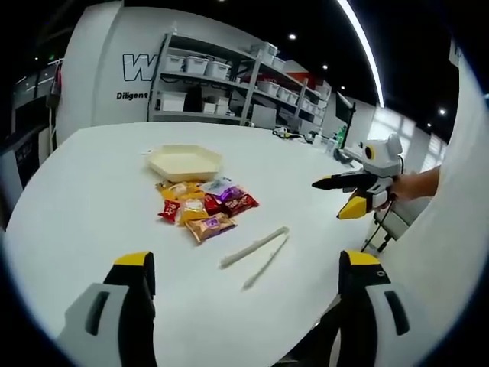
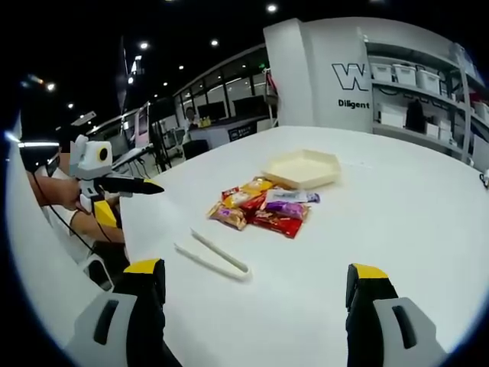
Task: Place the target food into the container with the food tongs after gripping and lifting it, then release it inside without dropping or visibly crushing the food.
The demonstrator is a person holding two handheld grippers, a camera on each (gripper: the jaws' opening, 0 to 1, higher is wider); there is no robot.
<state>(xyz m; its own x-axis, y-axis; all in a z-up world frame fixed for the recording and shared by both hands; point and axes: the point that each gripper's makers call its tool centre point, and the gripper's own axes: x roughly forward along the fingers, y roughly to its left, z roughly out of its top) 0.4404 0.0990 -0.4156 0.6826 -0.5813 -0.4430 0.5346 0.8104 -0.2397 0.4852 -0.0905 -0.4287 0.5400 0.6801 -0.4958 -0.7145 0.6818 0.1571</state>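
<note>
a: snack packets [image 1: 204, 205] lie in a loose heap on the white table [image 1: 92, 199], just beside the cream hexagonal container [image 1: 186, 162]. white food tongs [image 1: 256, 247] lie near the heap, untouched.

b: and the claws?

a: left gripper [image 1: 248, 267] spread wide over the table edge, holding nothing. right gripper [image 2: 256, 279] likewise wide and empty.

b: the room?

a: grey shelving [image 1: 221, 84] with white bins behind the table, ceiling spotlights, a white wall with dark lettering.
</note>
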